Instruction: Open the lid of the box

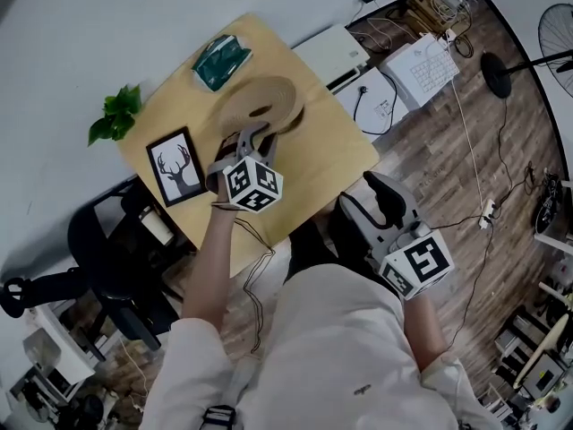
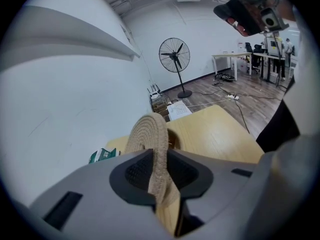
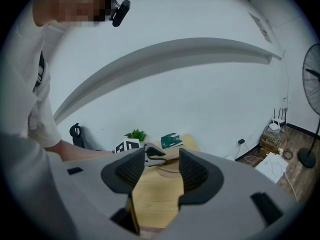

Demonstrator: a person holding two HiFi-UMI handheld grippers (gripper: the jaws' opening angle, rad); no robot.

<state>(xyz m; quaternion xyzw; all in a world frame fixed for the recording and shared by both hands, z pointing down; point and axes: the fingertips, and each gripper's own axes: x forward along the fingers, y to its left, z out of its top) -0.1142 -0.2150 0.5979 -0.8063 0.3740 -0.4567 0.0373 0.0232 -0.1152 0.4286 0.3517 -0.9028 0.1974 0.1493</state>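
Note:
A round woven box stands near the middle of the wooden table. Its woven lid is tilted up off it. My left gripper is shut on the lid's near rim. In the left gripper view the lid stands on edge between the pads of the left gripper, which press on both its sides. My right gripper hangs off the table's near right edge, open and holding nothing. Between the jaws of the right gripper I see the box and the left gripper farther off.
A green packet lies at the table's far edge. A framed deer picture and a small plant are at its left side. A black chair stands beside the left corner. Cables, boxes and a standing fan occupy the floor to the right.

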